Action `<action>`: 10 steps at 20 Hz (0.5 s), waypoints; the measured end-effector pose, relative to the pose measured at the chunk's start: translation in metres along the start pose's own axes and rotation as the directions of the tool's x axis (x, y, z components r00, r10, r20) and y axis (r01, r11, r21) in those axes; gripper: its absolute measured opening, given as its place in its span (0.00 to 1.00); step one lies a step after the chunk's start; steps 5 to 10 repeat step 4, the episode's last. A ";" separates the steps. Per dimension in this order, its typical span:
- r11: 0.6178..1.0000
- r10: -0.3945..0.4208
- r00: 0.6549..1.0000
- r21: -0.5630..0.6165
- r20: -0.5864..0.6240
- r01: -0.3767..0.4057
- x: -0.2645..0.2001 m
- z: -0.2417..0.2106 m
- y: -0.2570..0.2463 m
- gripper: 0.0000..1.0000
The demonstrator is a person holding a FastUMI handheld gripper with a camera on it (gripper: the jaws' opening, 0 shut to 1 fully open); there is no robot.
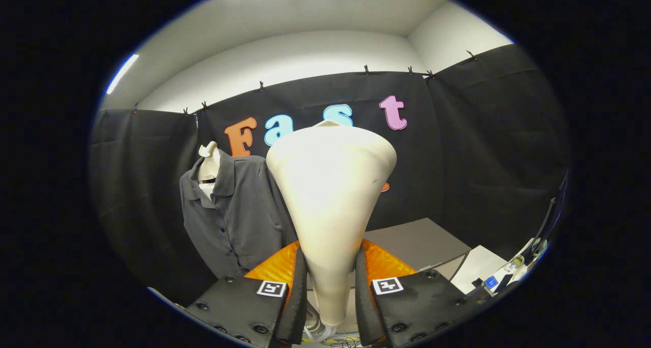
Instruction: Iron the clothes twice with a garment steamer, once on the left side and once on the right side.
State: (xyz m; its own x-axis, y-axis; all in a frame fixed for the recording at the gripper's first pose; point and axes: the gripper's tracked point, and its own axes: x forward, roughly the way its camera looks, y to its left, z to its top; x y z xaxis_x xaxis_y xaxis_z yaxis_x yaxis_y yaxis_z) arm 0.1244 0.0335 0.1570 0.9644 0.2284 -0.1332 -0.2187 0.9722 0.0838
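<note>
Clamping one steamer head [330, 200], the gripper [330, 292] faces one shirt [234, 215].

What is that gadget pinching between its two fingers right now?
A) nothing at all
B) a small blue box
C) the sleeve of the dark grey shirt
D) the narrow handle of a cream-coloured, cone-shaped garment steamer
D: both fingers of the gripper press on the narrow handle of the cream-coloured, cone-shaped garment steamer, while the dark grey button-up shirt hangs on a mannequin beyond them.
</note>
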 end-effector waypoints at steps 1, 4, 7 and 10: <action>1.000 -0.006 1.000 0.000 0.008 0.006 -0.002 0.006 -0.007 0.48; 0.999 -0.030 0.999 -0.010 0.024 0.030 -0.006 0.010 -0.019 0.47; 0.999 -0.030 0.999 -0.010 0.024 0.030 -0.006 0.010 -0.019 0.47; 0.999 -0.030 0.999 -0.010 0.024 0.030 -0.006 0.010 -0.019 0.47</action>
